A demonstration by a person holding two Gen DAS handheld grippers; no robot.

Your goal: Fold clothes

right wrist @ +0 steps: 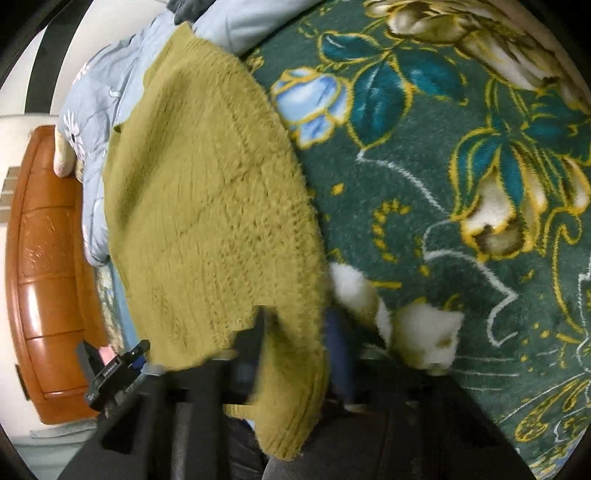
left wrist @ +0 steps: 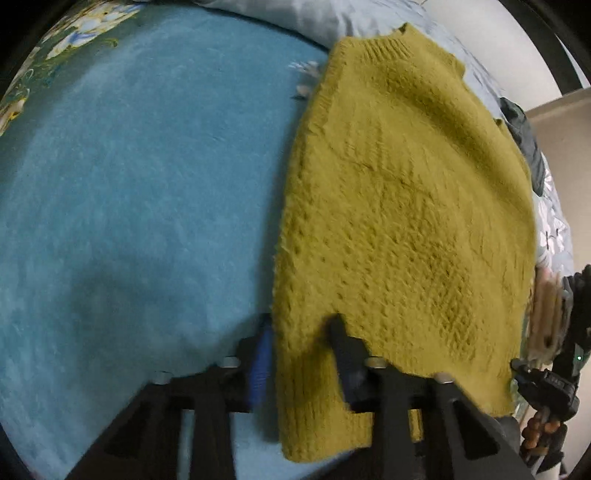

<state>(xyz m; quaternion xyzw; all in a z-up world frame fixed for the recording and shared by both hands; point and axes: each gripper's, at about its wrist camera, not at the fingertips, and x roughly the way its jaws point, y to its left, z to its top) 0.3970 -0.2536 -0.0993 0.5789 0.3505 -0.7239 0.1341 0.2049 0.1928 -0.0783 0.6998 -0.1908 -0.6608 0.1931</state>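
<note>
One mustard knit sweater point(left wrist: 402, 206) lies on the bed; two tools, left tool point(left wrist: 301, 350) and right tool point(right wrist: 295, 332), each pinch its hem.

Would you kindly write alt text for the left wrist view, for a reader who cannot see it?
The left tongs pinch the near hem of a mustard-yellow knitted sweater, which lies spread away from the camera. It rests on a plain blue blanket, with a pale grey quilt at the far end.
</note>
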